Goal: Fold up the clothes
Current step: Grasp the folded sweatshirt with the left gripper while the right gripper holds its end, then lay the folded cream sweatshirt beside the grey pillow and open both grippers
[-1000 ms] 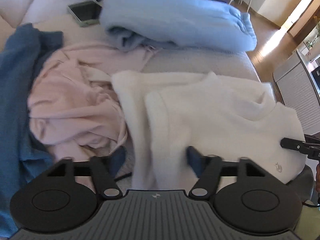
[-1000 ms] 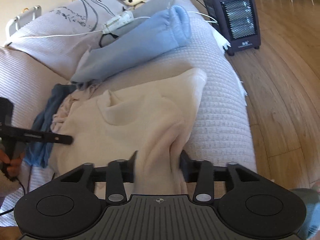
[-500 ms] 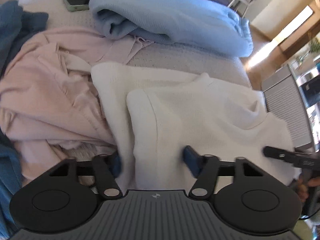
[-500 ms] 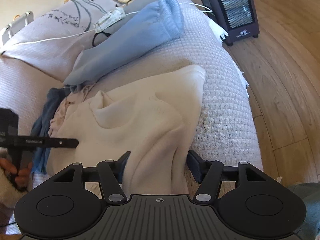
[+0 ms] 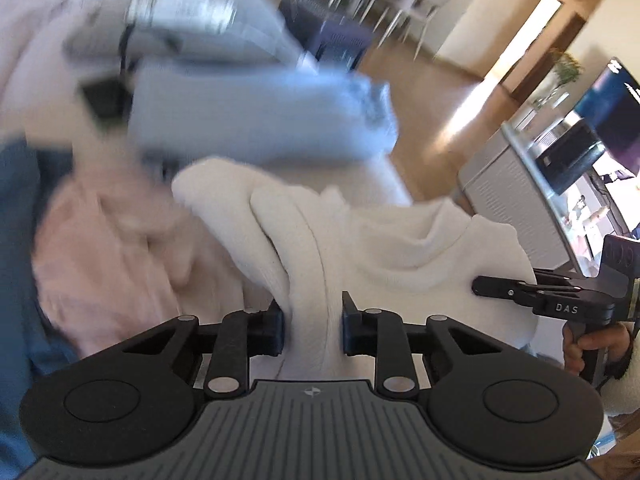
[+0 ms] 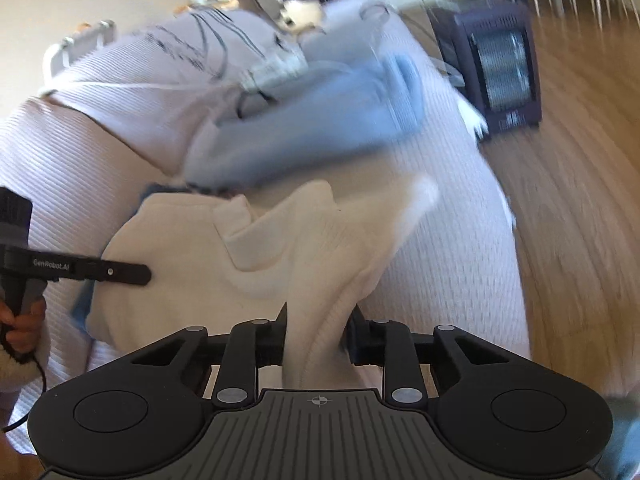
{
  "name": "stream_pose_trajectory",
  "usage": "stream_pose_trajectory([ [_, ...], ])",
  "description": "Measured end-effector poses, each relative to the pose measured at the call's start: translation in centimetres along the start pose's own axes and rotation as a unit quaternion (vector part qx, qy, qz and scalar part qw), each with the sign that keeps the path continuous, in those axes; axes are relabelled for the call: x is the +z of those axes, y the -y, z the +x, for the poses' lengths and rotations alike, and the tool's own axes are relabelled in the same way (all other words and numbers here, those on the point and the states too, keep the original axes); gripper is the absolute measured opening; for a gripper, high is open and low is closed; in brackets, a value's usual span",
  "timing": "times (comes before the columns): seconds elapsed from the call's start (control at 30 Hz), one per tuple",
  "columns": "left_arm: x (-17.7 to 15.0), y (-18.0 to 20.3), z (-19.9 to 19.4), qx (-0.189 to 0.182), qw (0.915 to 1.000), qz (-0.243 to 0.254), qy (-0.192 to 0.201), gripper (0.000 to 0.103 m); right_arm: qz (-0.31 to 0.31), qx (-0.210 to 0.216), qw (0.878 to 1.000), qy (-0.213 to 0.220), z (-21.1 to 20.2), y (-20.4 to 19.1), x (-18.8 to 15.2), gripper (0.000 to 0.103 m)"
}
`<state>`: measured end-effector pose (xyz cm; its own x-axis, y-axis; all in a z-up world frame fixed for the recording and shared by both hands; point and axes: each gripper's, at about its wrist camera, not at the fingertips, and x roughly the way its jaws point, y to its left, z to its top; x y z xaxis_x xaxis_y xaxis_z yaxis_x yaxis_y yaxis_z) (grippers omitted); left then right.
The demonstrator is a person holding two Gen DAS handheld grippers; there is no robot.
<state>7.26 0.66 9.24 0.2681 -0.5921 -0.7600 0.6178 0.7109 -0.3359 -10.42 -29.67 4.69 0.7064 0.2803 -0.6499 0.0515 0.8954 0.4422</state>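
Note:
A white knit sweater (image 5: 400, 248) with a high collar is lifted off the bed. My left gripper (image 5: 312, 328) is shut on a bunched fold of the white sweater at one lower corner. The sweater (image 6: 304, 248) shows again in the right wrist view, where my right gripper (image 6: 320, 332) is shut on another gathered fold of it. Each gripper appears in the other's view: the right one (image 5: 504, 292) at the sweater's right edge, the left one (image 6: 120, 274) at its left edge. The fabric hangs stretched between them.
A pink garment (image 5: 112, 256) and a dark blue one (image 5: 20, 240) lie to the left on the bed. A light blue folded blanket (image 5: 256, 120) lies behind. The white ribbed bed cover (image 6: 448, 264) ends at a wooden floor with a dark heater (image 6: 500, 76).
Both grippers have closed on the sweater's lower folds and lifted it up from the bed. Both views now blur with fast motion.

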Motion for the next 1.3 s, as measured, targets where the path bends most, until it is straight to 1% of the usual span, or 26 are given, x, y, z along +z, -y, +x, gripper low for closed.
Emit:
stream_pose_trajectory([
  [0.07,1.9,0.0,-1.0,0.010,0.9996,0.013,0.023,0.023,-0.010,0.006,1.000,0.026,-1.1,-0.9,1.5,0.025],
  [0.17,5.2,-0.3,-2.0,0.028,0.9973,0.033,0.059,0.023,-0.036,0.004,0.997,0.066,-1.4,-2.0,4.8,0.025],
  [0.3,9.9,-1.4,-2.5,0.056,0.9915,0.050,0.107,0.023,-0.059,0.002,0.992,0.112,1.0,-2.8,10.5,0.025],
  [0.4,13.3,-3.2,-1.4,0.081,0.9881,0.036,0.126,0.023,-0.076,-0.001,0.987,0.144,2.8,-3.3,14.9,0.025],
  [0.47,15.2,-4.9,0.2,0.093,0.9876,0.019,0.125,0.023,-0.087,-0.010,0.986,0.142,5.1,-3.2,17.2,0.025],
  [0.6,17.3,-7.5,4.9,0.122,0.9891,0.000,0.082,0.024,-0.087,-0.027,0.988,0.121,9.7,-2.1,19.8,0.025],
  [0.73,17.7,-9.6,10.9,0.168,0.9857,0.001,0.013,0.028,-0.075,-0.047,0.992,0.086,14.0,0.4,19.8,0.027],
  [0.77,17.7,-10.5,12.3,0.176,0.9844,-0.012,-0.005,0.035,-0.071,-0.053,0.993,0.075,14.9,1.0,19.6,0.028],
  [0.8,17.6,-11.1,12.9,0.181,0.9833,-0.016,-0.011,0.038,-0.066,-0.059,0.994,0.065,15.8,1.7,19.4,0.031],
  [0.87,17.4,-12.1,13.6,0.192,0.9811,-0.020,-0.017,0.061,-0.049,-0.062,0.996,0.048,16.9,3.1,19.0,0.037],
  [0.9,17.5,-12.5,13.8,0.197,0.9800,-0.021,-0.018,0.063,-0.047,-0.058,0.996,0.044,17.0,3.5,18.9,0.040],
  [0.97,17.6,-12.9,13.6,0.190,0.9813,-0.027,-0.020,0.064,-0.043,-0.052,0.997,0.035,17.3,4.2,18.9,0.041],
  [1.07,17.5,-12.6,12.9,0.188,0.9817,-0.029,-0.015,0.064,-0.045,-0.053,0.997,0.026,17.4,4.1,19.1,0.041],
  [1.13,17.5,-12.0,11.7,0.183,0.9827,-0.027,-0.007,0.063,-0.052,-0.061,0.996,0.027,16.7,3.4,19.3,0.046],
  [1.23,17.5,-10.6,9.2,0.189,0.9819,-0.005,0.013,0.062,-0.068,-0.077,0.994,0.029,15.2,2.3,19.8,0.054],
  [1.3,17.5,-9.9,7.5,0.194,0.9805,0.007,0.030,0.058,-0.073,-0.089,0.992,0.041,13.6,2.0,20.1,0.057],
])
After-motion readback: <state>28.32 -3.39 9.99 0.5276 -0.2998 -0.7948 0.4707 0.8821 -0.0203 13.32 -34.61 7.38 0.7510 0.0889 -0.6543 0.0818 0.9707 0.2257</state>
